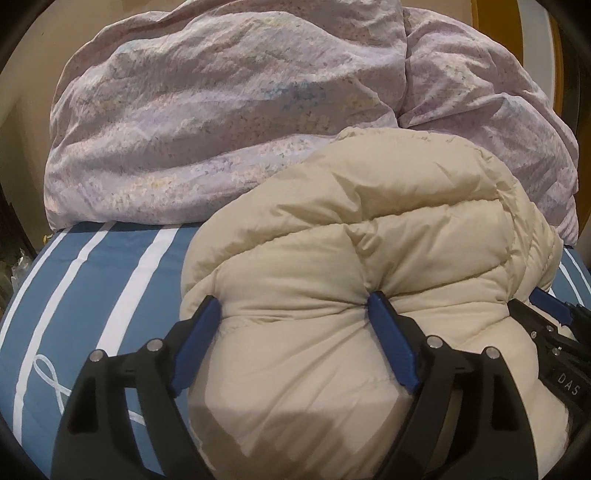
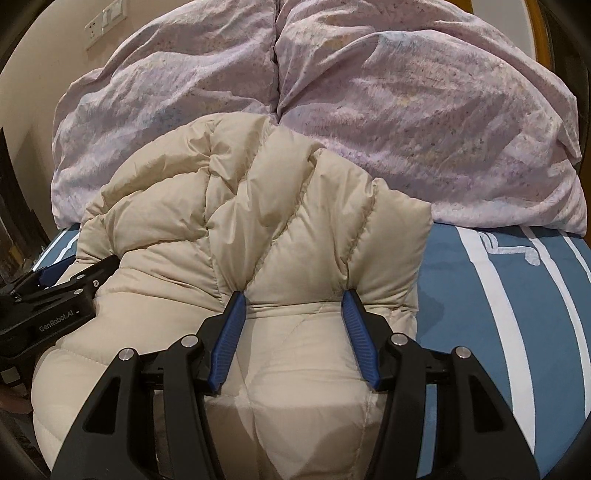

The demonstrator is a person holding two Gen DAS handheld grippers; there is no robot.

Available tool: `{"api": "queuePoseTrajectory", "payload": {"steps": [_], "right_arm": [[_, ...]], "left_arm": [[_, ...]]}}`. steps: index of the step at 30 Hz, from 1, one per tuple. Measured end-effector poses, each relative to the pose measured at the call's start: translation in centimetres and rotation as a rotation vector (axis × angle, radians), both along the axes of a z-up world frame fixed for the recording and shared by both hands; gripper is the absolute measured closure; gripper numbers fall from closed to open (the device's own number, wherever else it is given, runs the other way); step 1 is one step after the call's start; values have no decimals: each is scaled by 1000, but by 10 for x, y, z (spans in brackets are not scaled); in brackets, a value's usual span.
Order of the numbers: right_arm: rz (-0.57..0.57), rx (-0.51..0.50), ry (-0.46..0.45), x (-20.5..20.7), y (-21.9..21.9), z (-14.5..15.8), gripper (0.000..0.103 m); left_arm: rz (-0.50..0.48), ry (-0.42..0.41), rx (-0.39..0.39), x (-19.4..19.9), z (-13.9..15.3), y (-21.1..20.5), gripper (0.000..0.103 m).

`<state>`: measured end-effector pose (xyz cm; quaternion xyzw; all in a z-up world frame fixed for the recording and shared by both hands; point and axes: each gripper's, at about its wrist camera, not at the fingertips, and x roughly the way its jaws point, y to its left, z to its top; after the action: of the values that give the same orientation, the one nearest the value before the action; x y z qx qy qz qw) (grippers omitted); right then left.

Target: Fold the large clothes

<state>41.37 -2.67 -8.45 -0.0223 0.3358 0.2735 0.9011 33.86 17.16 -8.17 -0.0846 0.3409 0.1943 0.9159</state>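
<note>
A beige quilted puffer jacket (image 1: pixel 369 221) lies bunched on the bed, its far end against a duvet. In the left wrist view my left gripper (image 1: pixel 291 301) straddles a thick fold at the jacket's near edge. Its blue pads stand wide apart and dent the padding on both sides. In the right wrist view my right gripper (image 2: pixel 293 295) pinches another fold of the jacket (image 2: pixel 258 203), and creases run out from both pads. Each gripper shows at the edge of the other's view, side by side on the same near edge: the right gripper (image 1: pixel 554 332) and the left gripper (image 2: pixel 55 295).
A crumpled lilac floral duvet (image 1: pixel 221 110) (image 2: pixel 406 129) is heaped behind the jacket. The bed sheet (image 1: pixel 92 277) (image 2: pixel 498 295) is blue with white stripes. A wall socket (image 2: pixel 105 24) sits on the cream wall at the far left.
</note>
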Motion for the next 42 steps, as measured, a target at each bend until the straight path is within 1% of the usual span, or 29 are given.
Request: {"api": "queuePoseTrajectory", "payload": {"steps": [9, 18, 21, 25, 26, 28, 29, 30, 32, 33, 34, 36, 38, 42], "right_arm": [[3, -12, 28, 3, 2, -2, 46], [13, -44, 57, 9, 7, -4, 46], [15, -46, 53, 9, 8, -2, 46], [16, -33, 48, 6, 4, 5, 45], [14, -33, 50, 3, 1, 8, 43], [2, -29, 52, -5, -7, 15, 32], [-3, -23, 54, -12, -12, 21, 19], [-9, -19, 53, -17, -17, 25, 10], [-10, -16, 40, -33, -26, 33, 8], [-17, -26, 32, -41, -30, 35, 4], [-28, -41, 21, -51, -34, 38, 2], [-40, -55, 1, -71, -41, 43, 1], [-49, -54, -5, -87, -48, 46, 1], [-51, -12, 12, -118, -65, 49, 1]], "left_arm": [[7, 18, -26, 5, -6, 6, 16], [17, 54, -19, 10, -9, 6, 12], [20, 51, -22, 9, -10, 7, 12], [26, 19, -35, 1, -6, 8, 11], [29, 15, -37, -3, -4, 9, 11], [32, 3, -39, -16, 1, 7, 8], [29, 1, -43, -22, 4, 5, 7], [25, -2, -51, -28, 7, 4, 7], [22, -10, -56, -44, 14, -1, 6], [17, -15, -53, -53, 19, -4, 6], [8, -19, -48, -63, 23, -8, 5], [-7, -26, -35, -81, 30, -17, 3], [-24, -34, -27, -102, 35, -27, 2], [-45, -16, -36, -135, 37, -38, 2]]}}
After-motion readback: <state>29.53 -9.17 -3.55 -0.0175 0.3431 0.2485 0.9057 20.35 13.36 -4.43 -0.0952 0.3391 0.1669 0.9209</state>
